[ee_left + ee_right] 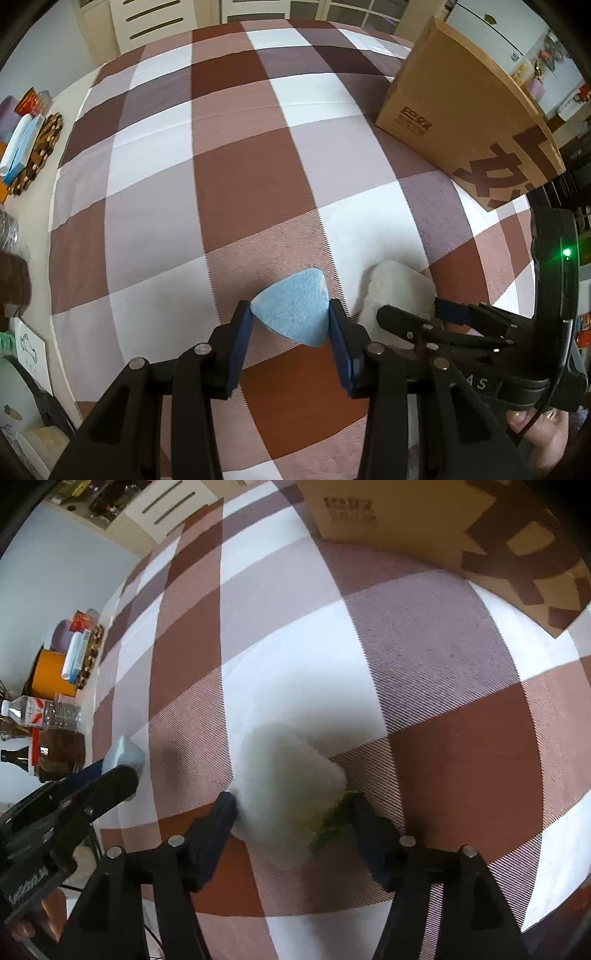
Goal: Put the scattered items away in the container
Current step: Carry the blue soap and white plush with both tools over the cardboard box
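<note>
Left tongs (291, 325) clamp the blue sponge (293, 308); right tongs (291, 812) straddle the white sponge (284, 794), grip uncertain; cardboard box (461, 110) lies far right, nearer the right tongs

Left gripper (291, 325) and right gripper (291, 808) side by side, low, fingers each closed on something.

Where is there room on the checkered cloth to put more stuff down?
The big middle of the checkered cloth is bare, from the cardboard box across to the clutter at the left table edge. It is crowded close by, where the left gripper squeezes the blue sponge and the right gripper holds the white sponge.
</note>
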